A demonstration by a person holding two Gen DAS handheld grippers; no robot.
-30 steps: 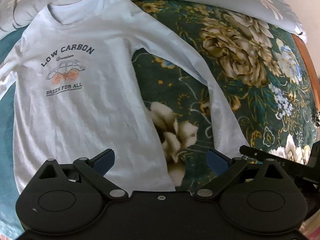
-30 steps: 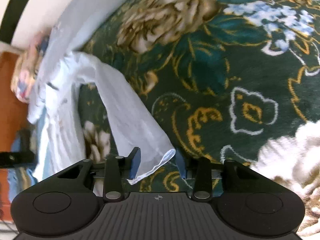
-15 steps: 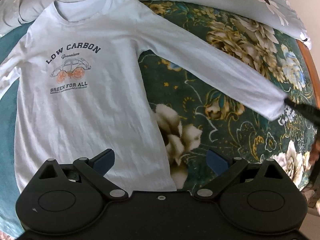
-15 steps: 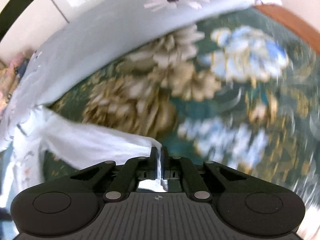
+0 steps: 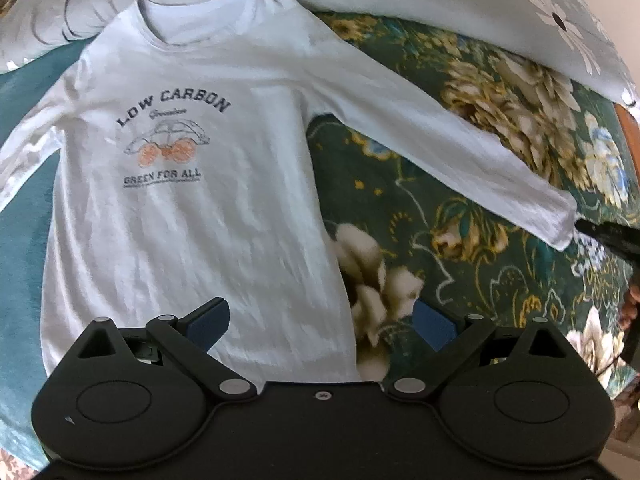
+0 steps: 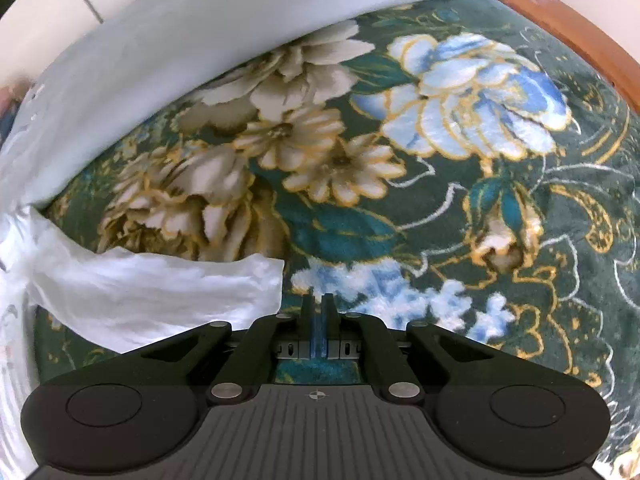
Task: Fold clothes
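A white shirt [image 5: 180,208] lies flat on the bed [image 5: 460,240], its sleeve [image 5: 460,148] stretched toward the right edge, cuff just left of the right tool [image 6: 318,316], pressed together empty; the left tool [image 5: 320,320], spread, hovers over the hem.

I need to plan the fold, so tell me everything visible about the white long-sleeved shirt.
The white long-sleeved shirt lies flat, front up, on the dark green floral blanket, collar toward the pale pillows. It looks like thin, lightly wrinkled knit. Its chest print reads LOW CARBON and GREEN FOR ALL around a small car. One sleeve stretches straight out, its cuff beside the shut, empty right gripper.
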